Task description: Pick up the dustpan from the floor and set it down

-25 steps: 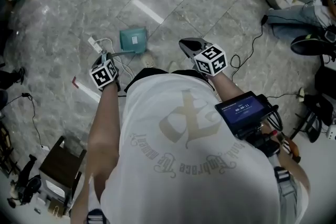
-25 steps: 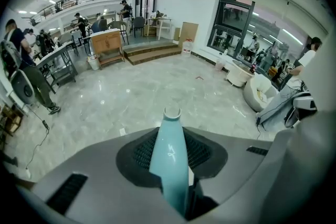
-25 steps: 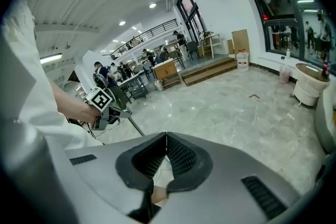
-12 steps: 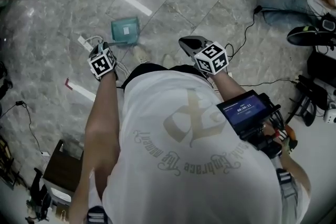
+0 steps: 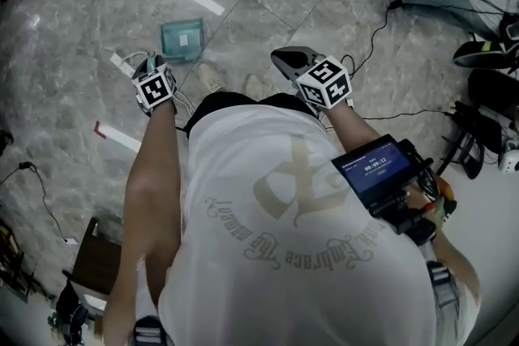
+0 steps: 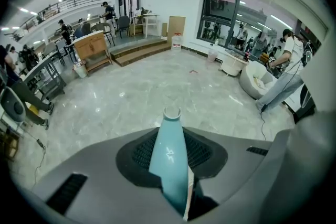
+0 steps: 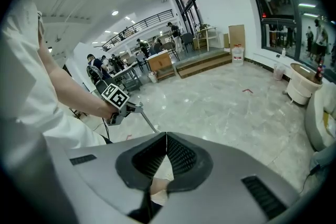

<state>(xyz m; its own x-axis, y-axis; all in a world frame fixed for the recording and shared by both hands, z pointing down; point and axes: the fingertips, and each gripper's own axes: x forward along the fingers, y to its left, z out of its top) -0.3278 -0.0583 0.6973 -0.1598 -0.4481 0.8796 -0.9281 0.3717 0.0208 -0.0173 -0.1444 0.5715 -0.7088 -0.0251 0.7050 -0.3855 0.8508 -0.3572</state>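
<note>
At my left gripper (image 6: pixel 170 131), jaws clamp the dustpan (image 5: pixel 181 39) handle. My right gripper (image 7: pixel 166 136) is closed, empty. Pickup looks done; set-down remains.

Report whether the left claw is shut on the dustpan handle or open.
Shut on it. In the left gripper view the left claw has its black pads pressed against both sides of the teal dustpan handle, which sticks out between them.

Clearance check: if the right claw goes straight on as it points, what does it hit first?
Probably bare floor: the shut, empty right claw aims down at open marble. The left claw with the dustpan handle sits off to its left, seemingly out of line.
</note>
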